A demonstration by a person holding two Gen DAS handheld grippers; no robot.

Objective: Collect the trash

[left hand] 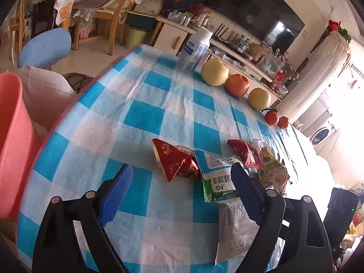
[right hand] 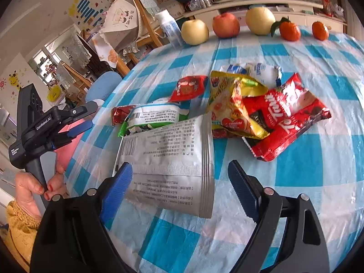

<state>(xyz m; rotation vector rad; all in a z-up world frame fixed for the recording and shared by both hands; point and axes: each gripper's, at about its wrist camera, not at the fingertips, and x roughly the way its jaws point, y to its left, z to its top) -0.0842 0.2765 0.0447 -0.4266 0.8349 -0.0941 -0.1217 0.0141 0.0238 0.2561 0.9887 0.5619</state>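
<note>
1. The left gripper [left hand: 179, 170] stood with its blue pads spread wide and nothing between them; only checked tablecloth [left hand: 141, 118] lay in the gap.
2. The right gripper [right hand: 179, 170] was likewise spread wide. The silver pouch [right hand: 168, 159] lay flat on the cloth between its fingers, with the left pad over the pouch's lower left corner; whether that pad touched it could not be told.
3. The trash sat in one overlapping heap near the middle of the table: a green-and-white wrapper [right hand: 154, 116] partly under the silver pouch, a yellow bag [right hand: 229, 104] and a large red wrapper [right hand: 286, 118] beside it, and a small red packet [right hand: 190, 87] behind.
4. A blue-and-white wrapper [right hand: 254, 69] was mostly hidden behind the yellow bag, its print too small to read.
5. In the left wrist view, the right finger covered part of the heap, and glare from the right washed out the table's far edge.
6. A pink bin [left hand: 11, 141] was cut off at that picture's left border, just off the table's rim.
7. Fruit stood in a row along the far side: pale pear [right hand: 195, 31], red apple [right hand: 226, 25], with a white bottle [right hand: 169, 28] at the end.
</note>
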